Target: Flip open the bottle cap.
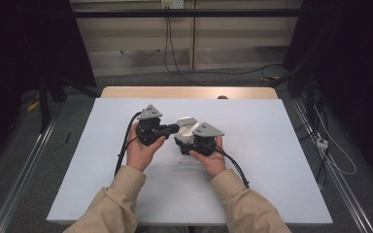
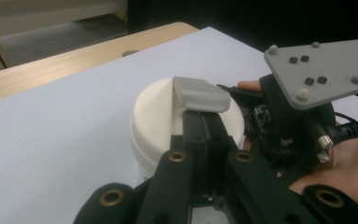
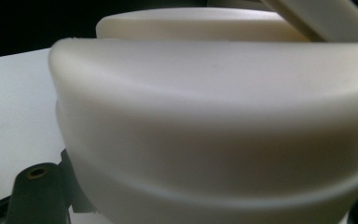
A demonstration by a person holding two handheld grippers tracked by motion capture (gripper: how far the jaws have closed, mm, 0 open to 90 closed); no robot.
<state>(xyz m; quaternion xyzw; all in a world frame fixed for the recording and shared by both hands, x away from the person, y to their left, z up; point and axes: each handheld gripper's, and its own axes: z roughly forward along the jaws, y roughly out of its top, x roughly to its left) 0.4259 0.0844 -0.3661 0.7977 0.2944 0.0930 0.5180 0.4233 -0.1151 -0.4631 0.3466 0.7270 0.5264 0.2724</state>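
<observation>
While one white container (image 1: 186,127) stands on the table (image 1: 272,145), two grippers meet it; left gripper (image 2: 204,109) pressed together, right gripper (image 1: 190,144) pinching it.

The jar (image 1: 186,127) is set at the table's (image 1: 272,145) centre, flanked by the left hand-held gripper (image 1: 171,129) at nine o'clock and the right hand-held gripper (image 1: 189,141) at four.

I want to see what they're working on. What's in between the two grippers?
A cream round container sits between the left gripper and right gripper, seen in the high view; both touch it.
</observation>
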